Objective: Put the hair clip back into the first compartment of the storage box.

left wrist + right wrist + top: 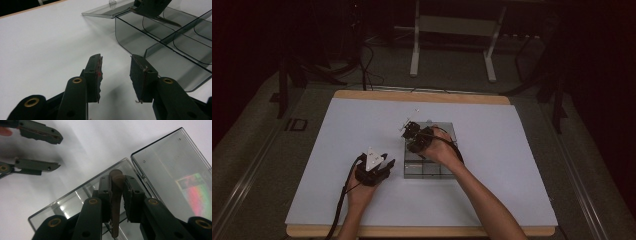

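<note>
Gripping a brown stick [115,202], right gripper [117,182] (tilted) hangs over clear box [75,197].

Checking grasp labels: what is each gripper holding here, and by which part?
The right gripper pinches a thin brown stick-like piece near its rounded upper end, above the clear compartment box. The left gripper is open, holding nothing.

The high view is looking dim, the room beyond the pale table top [362,150] sinking into black. Both gripper views are showing brighter, with soft shadows falling on the white surface and rainbow glare streaking the clear lid [175,170]; nearby jaws are blurring slightly.
</note>
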Available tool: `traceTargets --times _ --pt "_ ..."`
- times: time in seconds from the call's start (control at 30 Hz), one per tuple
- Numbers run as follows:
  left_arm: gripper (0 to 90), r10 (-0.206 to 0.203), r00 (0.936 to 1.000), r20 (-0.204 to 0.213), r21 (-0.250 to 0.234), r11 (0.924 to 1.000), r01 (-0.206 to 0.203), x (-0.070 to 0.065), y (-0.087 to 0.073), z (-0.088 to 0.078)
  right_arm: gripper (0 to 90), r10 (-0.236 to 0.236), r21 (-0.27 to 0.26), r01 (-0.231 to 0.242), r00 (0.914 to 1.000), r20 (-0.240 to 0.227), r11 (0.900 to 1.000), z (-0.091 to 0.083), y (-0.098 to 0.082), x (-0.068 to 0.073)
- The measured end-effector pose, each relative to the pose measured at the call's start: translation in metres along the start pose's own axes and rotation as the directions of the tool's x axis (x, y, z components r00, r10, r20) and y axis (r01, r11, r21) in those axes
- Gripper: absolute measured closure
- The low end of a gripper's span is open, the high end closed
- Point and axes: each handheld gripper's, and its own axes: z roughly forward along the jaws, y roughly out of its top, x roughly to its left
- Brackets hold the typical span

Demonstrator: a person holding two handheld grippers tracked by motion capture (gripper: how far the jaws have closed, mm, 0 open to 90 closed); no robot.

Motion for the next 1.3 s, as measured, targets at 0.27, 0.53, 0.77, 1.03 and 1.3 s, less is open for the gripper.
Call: traceTargets --times 0.27,0.53,0.77,1.03,1.3 --pt "61.3 0.0 1.0 0.0 0.0 1.0 0.0 0.0 0.0 0.0 77.0 0.018 0.023 -0.018 0.9998 -0.01 1.0 0.009 0.002 -0.003" --pt "61.3 0.003 1.0 -0.001 0.0 1.0 -0.003 0.0 0.0 0.0 71.2 0.035 0.006 -0.035 0.9986 -0.038 0.999 0.007 0.003 -0.004" --pt "61.3 0.005 1.0 -0.003 0.001 1.0 -0.005 -0.001 0.0 0.0 68.7 0.032 -0.022 -0.033 0.9992 -0.023 0.999 -0.006 -0.003 -0.007" --pt "61.1 0.006 1.0 -0.004 0.0 1.0 -0.006 -0.001 0.0 0.0 67.1 0.047 -0.052 -0.048 0.9988 -0.01 0.998 -0.015 -0.015 -0.015" --pt "61.1 0.002 1.0 -0.002 0.004 1.0 -0.002 0.0 0.0 0.001 62.9 0.069 -0.093 -0.067 0.9975 0.016 0.993 -0.026 -0.026 -0.024"
